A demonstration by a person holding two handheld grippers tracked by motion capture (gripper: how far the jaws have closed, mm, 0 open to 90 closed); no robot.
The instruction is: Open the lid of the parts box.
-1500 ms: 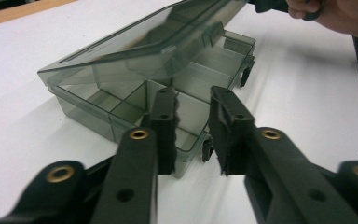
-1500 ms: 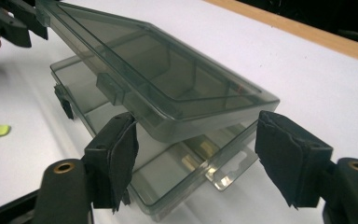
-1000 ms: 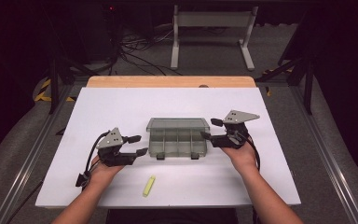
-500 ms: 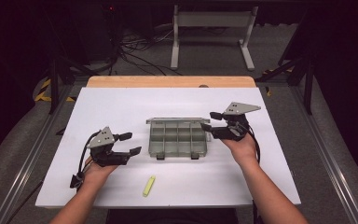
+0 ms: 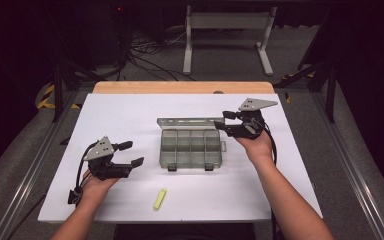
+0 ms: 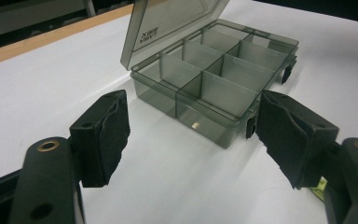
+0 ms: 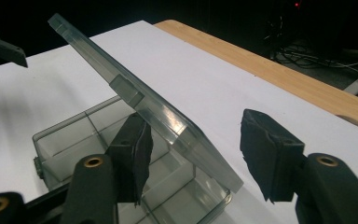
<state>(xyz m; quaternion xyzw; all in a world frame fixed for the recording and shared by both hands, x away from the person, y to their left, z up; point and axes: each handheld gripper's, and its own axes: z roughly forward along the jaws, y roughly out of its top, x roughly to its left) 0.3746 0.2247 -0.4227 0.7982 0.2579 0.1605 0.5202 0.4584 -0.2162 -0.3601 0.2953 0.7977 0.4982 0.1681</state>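
White table (image 5: 130, 115), dark room beyond

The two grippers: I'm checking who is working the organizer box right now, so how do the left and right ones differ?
The right gripper is at the clear organizer box, one jaw under its raised lid; the left gripper stands apart from the box. The right's jaws have just been closing with the lid edge between them; the left's have been opening on nothing. Both are hand-held, black, and open.
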